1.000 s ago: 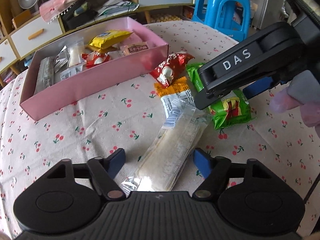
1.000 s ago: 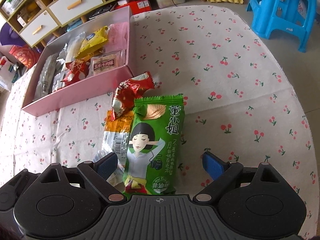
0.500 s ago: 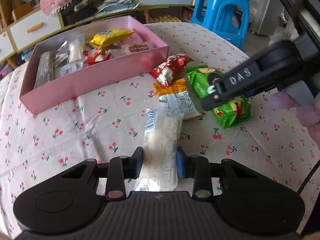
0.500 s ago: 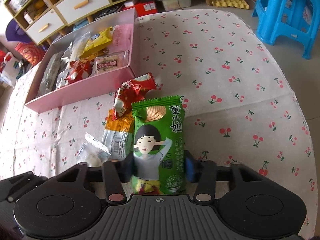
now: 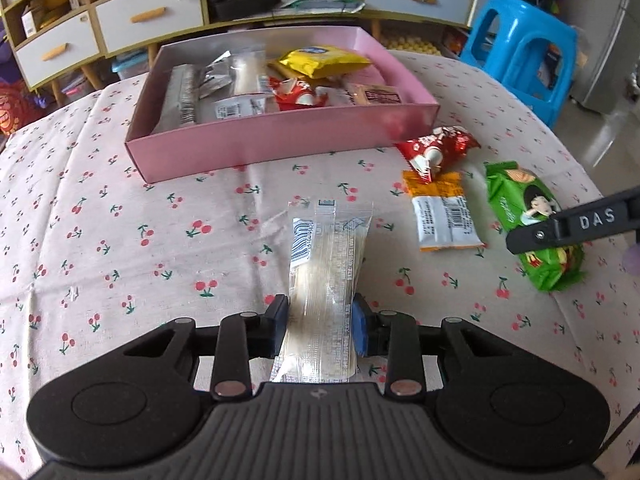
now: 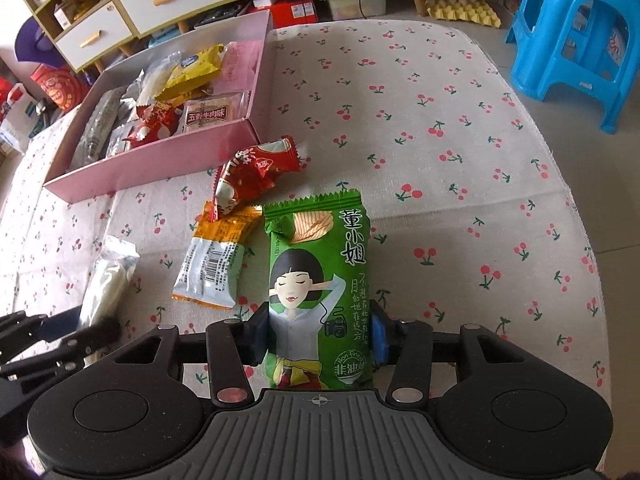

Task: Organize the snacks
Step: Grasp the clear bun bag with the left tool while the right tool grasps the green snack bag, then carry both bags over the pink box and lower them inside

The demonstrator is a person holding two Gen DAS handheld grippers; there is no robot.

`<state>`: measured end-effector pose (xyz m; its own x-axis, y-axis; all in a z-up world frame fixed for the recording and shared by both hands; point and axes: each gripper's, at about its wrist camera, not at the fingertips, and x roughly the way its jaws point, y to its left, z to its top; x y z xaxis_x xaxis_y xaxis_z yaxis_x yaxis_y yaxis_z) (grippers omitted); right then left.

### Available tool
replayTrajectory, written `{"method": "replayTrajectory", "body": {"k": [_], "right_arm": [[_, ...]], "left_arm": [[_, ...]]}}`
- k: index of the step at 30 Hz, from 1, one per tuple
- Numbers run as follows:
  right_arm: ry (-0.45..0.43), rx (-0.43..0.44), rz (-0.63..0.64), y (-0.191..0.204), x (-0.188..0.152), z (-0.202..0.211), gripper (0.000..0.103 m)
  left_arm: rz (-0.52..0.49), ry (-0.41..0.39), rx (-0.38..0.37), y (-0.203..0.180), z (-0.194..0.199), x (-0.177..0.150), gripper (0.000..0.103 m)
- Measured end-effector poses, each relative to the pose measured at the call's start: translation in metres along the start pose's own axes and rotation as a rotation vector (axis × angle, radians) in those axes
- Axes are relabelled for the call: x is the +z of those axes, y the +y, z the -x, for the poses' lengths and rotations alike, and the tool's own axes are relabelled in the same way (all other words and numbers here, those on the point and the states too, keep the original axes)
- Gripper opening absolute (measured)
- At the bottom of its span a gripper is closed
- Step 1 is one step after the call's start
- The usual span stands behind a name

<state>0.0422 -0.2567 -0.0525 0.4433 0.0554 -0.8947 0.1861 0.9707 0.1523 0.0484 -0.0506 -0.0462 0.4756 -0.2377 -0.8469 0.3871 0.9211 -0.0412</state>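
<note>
My left gripper [image 5: 320,328] is shut on a clear pack with a pale bar inside [image 5: 326,276], held just over the cherry tablecloth. My right gripper [image 6: 318,336] is shut on a green chip bag [image 6: 320,280]. That bag also shows at the right of the left wrist view [image 5: 528,220]. A pink box [image 5: 280,140] with several snacks in it stands beyond both. A red pack [image 6: 256,172] and an orange-and-white pack [image 6: 216,260] lie between the box and my grippers.
The round table [image 6: 460,120] drops off at its right edge. A blue plastic stool [image 6: 580,40] stands beyond it. Low shelves with drawers [image 5: 140,20] run along the back. The left gripper's body shows at the lower left of the right wrist view [image 6: 48,340].
Both grippers went from open to shut, the left on the clear pack and the right on the green bag. The clear pack now points straight at the pink box.
</note>
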Motion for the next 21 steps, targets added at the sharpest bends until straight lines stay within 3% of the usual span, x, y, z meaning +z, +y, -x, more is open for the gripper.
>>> {"method": "replayTrajectory", "body": {"k": [14, 21], "right_arm": [[0.006, -0.002, 0.014, 0.0048, -0.0014, -0.0012, 0.048], [0.009, 0.037, -0.009, 0.0058, -0.0011, 0.001, 0.046]], "left_arm": [[0.014, -0.017, 0.015, -0.0003, -0.0045, 0.0033, 0.036], [0.041, -0.014, 0.012, 0.0036, -0.0028, 0.0047, 0.029]]}}
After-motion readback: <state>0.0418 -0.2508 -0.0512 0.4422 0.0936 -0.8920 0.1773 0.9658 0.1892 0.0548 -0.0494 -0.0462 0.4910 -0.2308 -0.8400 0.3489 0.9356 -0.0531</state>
